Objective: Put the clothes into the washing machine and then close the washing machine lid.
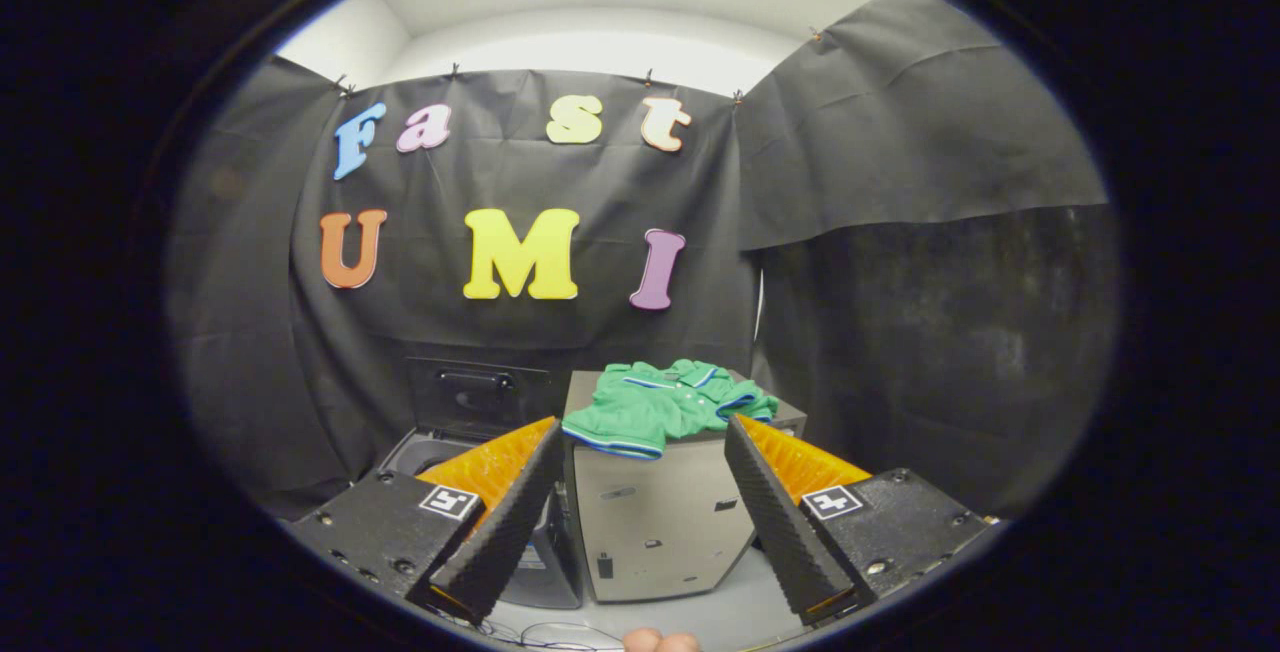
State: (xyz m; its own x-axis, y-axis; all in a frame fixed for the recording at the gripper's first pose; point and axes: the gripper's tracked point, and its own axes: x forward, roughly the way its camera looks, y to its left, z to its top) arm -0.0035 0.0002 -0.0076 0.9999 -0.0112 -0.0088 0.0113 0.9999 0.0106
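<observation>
One green garment [668,404], crumpled, draped over top of a pale boxy cabinet [655,517]. Long axis roughly crosswise to the tool's line of sight, running from the cabinet's near left corner to its right side. Striped hem or cuff hanging over the front left edge; collar or similar trimmed part toward the right rear. Blue-and-white trim visible along edges.

One washing machine [440,452], dark, set low just left of the cabinet and touching or nearly touching it. Lid [478,394] raised, standing upright against the black cloth wall behind; one handle on its face. Tub opening partly hidden behind the left finger.

One tool [640,487], two fingers [505,522] spread wide apart, nothing held between them. One square marker tag on each finger block, two in all.

Garment beyond the fingertips, above and between them, well apart from both; no contact. Right fingertip lines up under the garment's right end, left fingertip under its overhanging left edge. Cabinet front fills the gap between the fingers. Washing machine opening behind and beside the left finger.

Pale floor below the cabinet; thin cables [540,632] lying on it near the tool's base. Part of a person's hand [662,642] showing at the very bottom, between the finger blocks.
</observation>
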